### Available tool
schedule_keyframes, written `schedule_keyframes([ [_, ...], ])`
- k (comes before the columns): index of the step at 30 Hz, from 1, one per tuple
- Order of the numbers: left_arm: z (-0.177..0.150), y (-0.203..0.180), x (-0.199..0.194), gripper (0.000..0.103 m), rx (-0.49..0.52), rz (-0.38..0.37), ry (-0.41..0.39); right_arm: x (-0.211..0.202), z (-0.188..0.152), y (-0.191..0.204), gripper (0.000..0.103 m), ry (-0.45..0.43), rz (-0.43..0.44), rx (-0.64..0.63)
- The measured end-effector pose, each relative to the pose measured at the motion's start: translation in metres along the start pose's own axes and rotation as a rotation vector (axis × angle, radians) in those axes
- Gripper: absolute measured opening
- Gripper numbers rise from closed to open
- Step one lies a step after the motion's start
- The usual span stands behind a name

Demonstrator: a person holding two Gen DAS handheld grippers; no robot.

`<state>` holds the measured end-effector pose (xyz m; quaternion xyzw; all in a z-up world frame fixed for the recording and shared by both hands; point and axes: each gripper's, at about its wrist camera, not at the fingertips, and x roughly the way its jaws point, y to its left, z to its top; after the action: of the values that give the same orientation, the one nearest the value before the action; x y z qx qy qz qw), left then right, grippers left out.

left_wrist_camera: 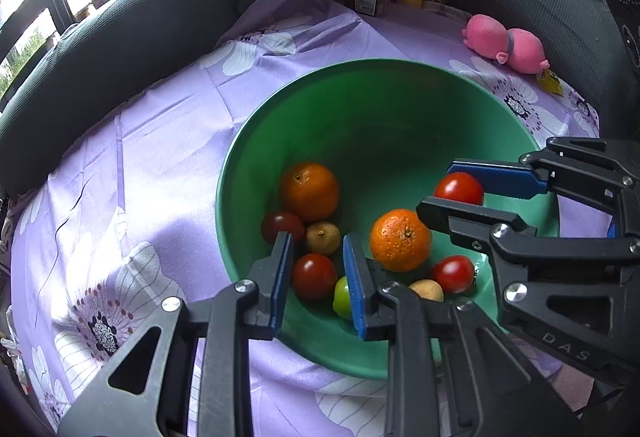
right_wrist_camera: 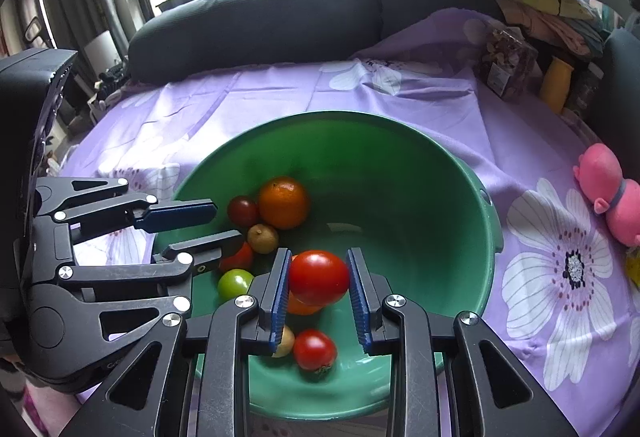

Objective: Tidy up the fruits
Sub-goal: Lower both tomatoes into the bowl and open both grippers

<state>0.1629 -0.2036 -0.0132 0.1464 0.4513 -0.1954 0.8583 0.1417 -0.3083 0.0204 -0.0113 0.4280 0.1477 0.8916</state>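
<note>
Right claw [right_wrist_camera: 318, 279] is clamped on a round red tomato [right_wrist_camera: 319, 277] over the green plastic bowl [right_wrist_camera: 420, 173]. Left claw [left_wrist_camera: 316, 273] is together and empty, just above the fruit pile; it risks knocking the orange [left_wrist_camera: 400, 239]. A tomato slip would bruise it. Purple floral-cloth counter [left_wrist_camera: 160, 141], dark sofa [right_wrist_camera: 256, 25], windows behind.

Glossy plastic bowl [left_wrist_camera: 360, 109] – smooth-skinned tomato [right_wrist_camera: 319, 277] – on printed cloth [left_wrist_camera: 160, 141].
</note>
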Motion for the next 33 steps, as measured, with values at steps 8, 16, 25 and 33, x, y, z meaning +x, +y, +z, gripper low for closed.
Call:
schedule_keyframes([
  [8, 0.002, 0.001, 0.009, 0.026, 0.018, 0.009, 0.022, 0.011, 0.001, -0.001, 0.030, 0.036, -0.008, -0.013],
  [16, 0.004, 0.001, 0.011, 0.026, 0.023, 0.011, 0.026, 0.017, 0.002, -0.002, 0.030, 0.061, -0.009, -0.021],
  [25, 0.004, -0.001, 0.013, 0.025, 0.032, 0.015, 0.033, 0.021, 0.003, 0.000, 0.030, 0.079, -0.012, -0.034],
  [33, 0.004, -0.001, 0.014, 0.025, 0.036, 0.019, 0.035, 0.022, 0.003, 0.000, 0.030, 0.093, -0.009, -0.032],
])
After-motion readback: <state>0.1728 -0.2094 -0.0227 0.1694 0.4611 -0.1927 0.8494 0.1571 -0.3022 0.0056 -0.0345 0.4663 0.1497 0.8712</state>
